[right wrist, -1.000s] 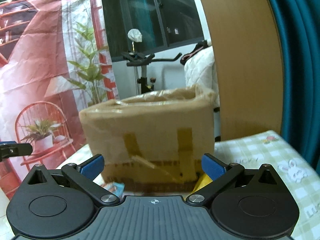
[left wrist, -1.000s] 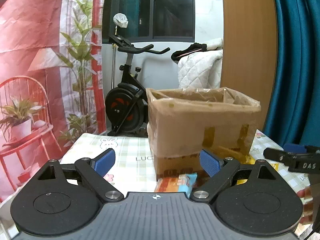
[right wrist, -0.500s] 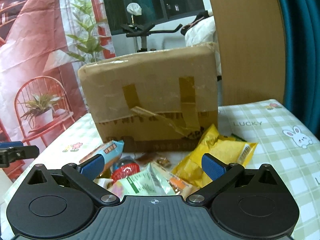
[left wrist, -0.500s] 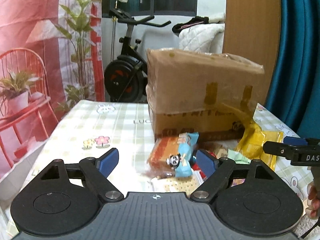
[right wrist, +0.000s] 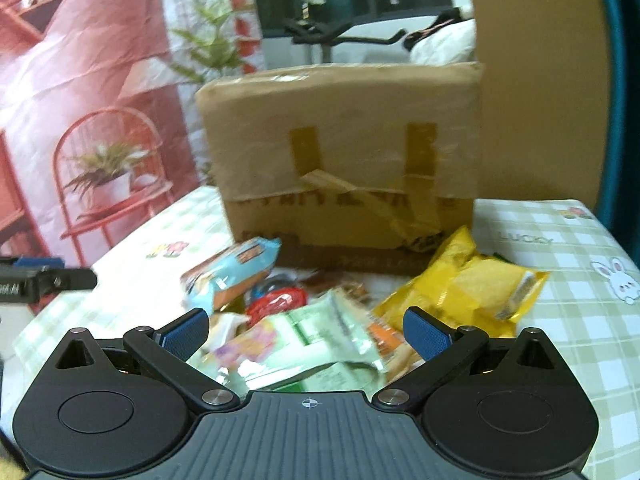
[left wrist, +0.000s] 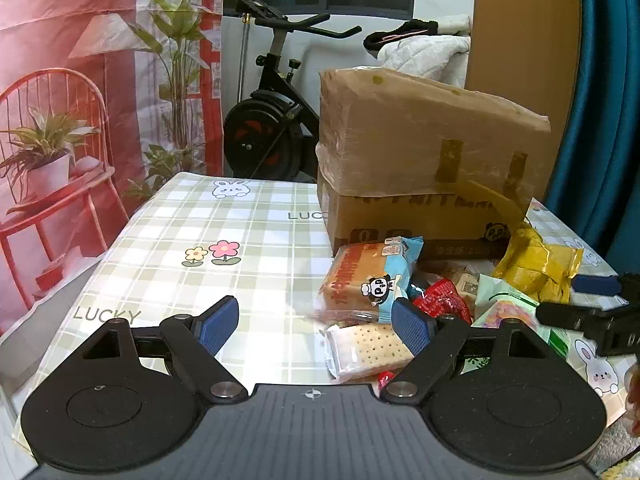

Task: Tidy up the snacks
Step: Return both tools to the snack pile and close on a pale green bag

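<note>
Snacks are seen heaped on the checked tablecloth [left wrist: 192, 240] in the left wrist view, just in front of the taped cardboard box [left wrist: 420, 168]. The left gripper [left wrist: 316, 322] hangs wide apart and empty, its jaws having just been closing a little, nothing between the pads. The cracker pack [left wrist: 368, 348] lies nearest, beside the right pad, with the blue-and-orange cake pack [left wrist: 372, 280] behind it. One pack is best singled out and pinched across its flat sides.

From the right wrist view, blurred, the right gripper [right wrist: 306, 330] is held open and empty over the pale green packet [right wrist: 320, 340]. The yellow bag [right wrist: 472, 284] lies to its right, touching the box. Overlapping wrappers and the other gripper close by may hinder a clean pick.
</note>
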Demonstrator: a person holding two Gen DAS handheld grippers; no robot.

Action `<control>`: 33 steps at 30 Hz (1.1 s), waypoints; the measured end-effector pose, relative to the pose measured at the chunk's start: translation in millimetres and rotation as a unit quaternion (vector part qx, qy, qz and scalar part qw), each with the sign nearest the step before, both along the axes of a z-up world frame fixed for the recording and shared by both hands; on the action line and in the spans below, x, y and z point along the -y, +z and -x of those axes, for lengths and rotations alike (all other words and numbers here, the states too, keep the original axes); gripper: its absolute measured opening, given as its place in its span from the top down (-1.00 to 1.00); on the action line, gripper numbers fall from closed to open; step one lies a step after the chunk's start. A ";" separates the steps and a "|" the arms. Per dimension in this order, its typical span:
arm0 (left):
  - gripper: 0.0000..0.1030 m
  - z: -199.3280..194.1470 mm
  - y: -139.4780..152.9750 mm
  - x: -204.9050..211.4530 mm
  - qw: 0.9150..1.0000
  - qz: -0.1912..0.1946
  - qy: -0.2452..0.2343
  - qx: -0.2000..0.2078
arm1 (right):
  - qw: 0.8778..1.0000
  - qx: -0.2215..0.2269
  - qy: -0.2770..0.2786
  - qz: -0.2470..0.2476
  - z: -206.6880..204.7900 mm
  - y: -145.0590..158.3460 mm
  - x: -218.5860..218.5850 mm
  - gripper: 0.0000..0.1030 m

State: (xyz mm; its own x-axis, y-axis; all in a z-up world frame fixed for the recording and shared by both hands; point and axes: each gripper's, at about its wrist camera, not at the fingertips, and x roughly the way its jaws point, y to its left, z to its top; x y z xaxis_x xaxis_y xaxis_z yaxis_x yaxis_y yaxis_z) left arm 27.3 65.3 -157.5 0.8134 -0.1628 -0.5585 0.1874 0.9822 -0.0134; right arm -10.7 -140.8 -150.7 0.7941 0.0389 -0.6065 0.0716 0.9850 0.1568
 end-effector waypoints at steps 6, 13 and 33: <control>-0.66 0.4 -9.2 6.1 1.000 0.012 -0.014 -0.013 | 1.000 -0.019 0.021 0.006 -2.3 -4.8 -8.5 -0.99; -0.63 0.7 -13.9 5.4 0.999 0.019 -0.024 -0.020 | 1.000 -0.022 0.002 0.000 -2.6 -7.6 -1.4 -0.99; -0.52 -9.4 -25.4 50.3 0.986 0.078 -0.124 -0.085 | 0.995 -0.048 0.015 0.088 9.0 -0.5 26.2 -0.98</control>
